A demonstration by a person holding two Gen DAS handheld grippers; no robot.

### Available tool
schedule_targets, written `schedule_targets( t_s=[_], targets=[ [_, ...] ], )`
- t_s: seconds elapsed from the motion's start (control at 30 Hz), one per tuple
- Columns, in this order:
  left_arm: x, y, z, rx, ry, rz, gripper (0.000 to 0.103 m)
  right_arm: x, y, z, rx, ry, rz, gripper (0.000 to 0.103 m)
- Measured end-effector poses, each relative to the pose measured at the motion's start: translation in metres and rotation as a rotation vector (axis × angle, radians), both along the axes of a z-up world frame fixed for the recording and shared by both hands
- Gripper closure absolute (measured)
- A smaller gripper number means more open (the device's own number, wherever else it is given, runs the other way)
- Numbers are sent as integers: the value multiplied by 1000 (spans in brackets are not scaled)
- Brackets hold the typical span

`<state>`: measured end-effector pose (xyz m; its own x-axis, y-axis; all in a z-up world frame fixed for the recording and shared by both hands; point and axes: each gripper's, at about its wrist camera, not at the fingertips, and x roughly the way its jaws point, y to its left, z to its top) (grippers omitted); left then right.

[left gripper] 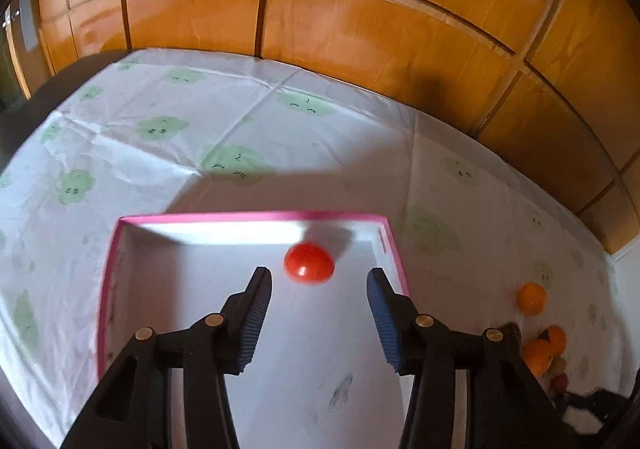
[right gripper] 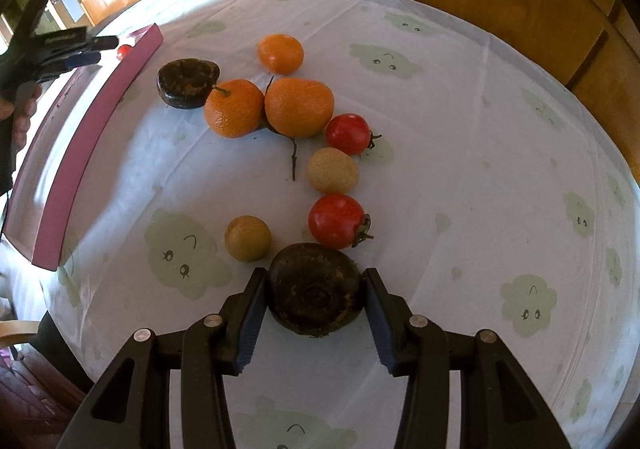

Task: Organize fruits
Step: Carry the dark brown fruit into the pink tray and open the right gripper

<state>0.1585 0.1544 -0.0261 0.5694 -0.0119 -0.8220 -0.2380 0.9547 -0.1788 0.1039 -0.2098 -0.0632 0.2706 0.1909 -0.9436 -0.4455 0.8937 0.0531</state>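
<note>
In the left wrist view, a pink-rimmed white box (left gripper: pixel 248 216) holds one red tomato (left gripper: pixel 308 262). My left gripper (left gripper: pixel 318 279) is open and empty above the box, just short of the tomato. In the right wrist view, my right gripper (right gripper: pixel 315 281) has its jaws against both sides of a dark brown fruit (right gripper: pixel 315 289) on the tablecloth. Beyond it lie two tomatoes (right gripper: pixel 337 221) (right gripper: pixel 348 133), two tan round fruits (right gripper: pixel 247 238) (right gripper: pixel 332 170), three oranges (right gripper: pixel 299 106) (right gripper: pixel 233 107) (right gripper: pixel 280 53) and another dark brown fruit (right gripper: pixel 187 82). The box (right gripper: pixel 100 117) stands to the left.
The table has a white cloth with green cloud faces (right gripper: pixel 460 169). Wooden panelling (left gripper: pixel 360 17) runs behind it. The left gripper and the hand holding it (right gripper: pixel 52 49) show over the box in the right wrist view. Some fruits (left gripper: pixel 538 329) show at the far right of the left wrist view.
</note>
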Motion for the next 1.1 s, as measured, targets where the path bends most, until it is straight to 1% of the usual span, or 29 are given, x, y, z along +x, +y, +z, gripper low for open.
schedule_targets(
  t_s=[0.07,0.27,0.43,0.7,0.8,1.0,1.1],
  targets=[
    [-11,-2,2,35,-2,14,53,0,-1,1,-2,-1,1,55],
    [-55,-12,10,81,-29,36,52,-1,-1,0,-6,3,-12,55],
    [-87,-26,21,100,-84,33,43,-2,1,-2,-17,24,-21,55],
    [-112,-43,31,130,-130,2,40,-19,14,-2,-36,56,-24,55],
    [-119,-45,33,141,-143,-5,37,-29,20,-2,-24,61,-17,55],
    [-127,-46,35,138,-154,-11,36,-48,43,-2,0,48,18,55],
    [-131,-47,37,135,-165,-14,36,-53,53,-2,15,39,18,55]
  ],
)
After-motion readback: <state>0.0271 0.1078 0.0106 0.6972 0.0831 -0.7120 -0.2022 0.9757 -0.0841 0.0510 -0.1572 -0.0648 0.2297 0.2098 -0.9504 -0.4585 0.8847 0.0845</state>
